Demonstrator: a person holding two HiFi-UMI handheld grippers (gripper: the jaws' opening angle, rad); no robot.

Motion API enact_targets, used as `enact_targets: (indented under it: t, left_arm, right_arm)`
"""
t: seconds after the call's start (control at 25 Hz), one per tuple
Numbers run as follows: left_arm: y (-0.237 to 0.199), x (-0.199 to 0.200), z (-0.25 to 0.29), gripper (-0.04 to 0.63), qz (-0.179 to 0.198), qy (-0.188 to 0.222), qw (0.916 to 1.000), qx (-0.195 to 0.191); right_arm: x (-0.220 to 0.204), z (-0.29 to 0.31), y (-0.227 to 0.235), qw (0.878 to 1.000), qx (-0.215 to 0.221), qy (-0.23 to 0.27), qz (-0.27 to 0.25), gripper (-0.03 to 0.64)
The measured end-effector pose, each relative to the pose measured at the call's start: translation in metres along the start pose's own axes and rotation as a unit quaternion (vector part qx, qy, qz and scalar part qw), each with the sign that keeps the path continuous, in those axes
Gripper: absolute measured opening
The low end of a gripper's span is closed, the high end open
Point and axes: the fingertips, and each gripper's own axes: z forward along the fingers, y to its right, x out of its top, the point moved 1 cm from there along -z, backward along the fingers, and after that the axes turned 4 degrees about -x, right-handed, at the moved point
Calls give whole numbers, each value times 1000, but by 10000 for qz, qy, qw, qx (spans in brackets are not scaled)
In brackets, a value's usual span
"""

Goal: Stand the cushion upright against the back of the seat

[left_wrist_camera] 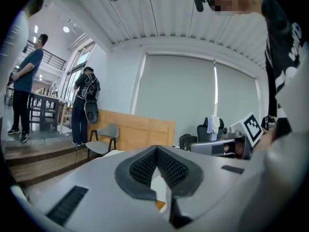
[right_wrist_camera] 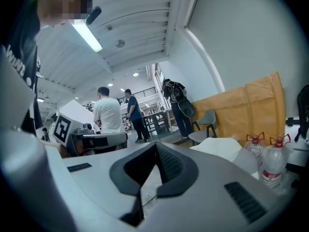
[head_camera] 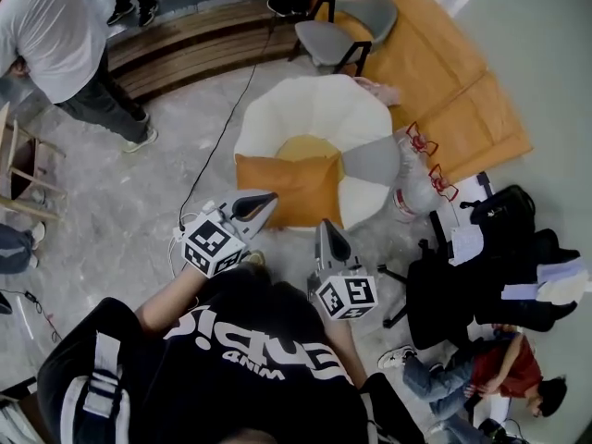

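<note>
Black shirt [head_camera: 259, 340], white lettering [head_camera: 264, 345] unreadable; left tongs [head_camera: 266, 200] and right tongs [head_camera: 325, 227], both closed empty, face the orange cushion [head_camera: 289, 188].

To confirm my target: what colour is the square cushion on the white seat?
The cushion is orange; head view.

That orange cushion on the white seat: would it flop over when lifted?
Probably floppy: the orange cushion looks soft and creased, so it may sag if gripped by one edge. It is likely light for its size. Stood up, it may slump unless leaned against the back of the white seat.
</note>
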Motion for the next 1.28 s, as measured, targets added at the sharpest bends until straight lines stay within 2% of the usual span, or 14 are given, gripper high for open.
enact_targets:
  t: [0.2,0.36,0.76,1.28]
  left_arm:
    - [-14,8,18,6,-22,41,9998,-184]
    - [-18,8,30,7,-69,-15,9996,-290]
    - [-43,11,75,6,-115,-83,9997,-197]
    - [-78,31,195,6,-29,-75,10000,-3]
  right_arm:
    - [2,6,20,9993,-368,-31,51,21]
    - [9,13,32,9987,-496,-18,67,21]
    - [21,46,73,9990,-447,-33,93,21]
    - [54,101,181,9995,-271,-77,121,21]
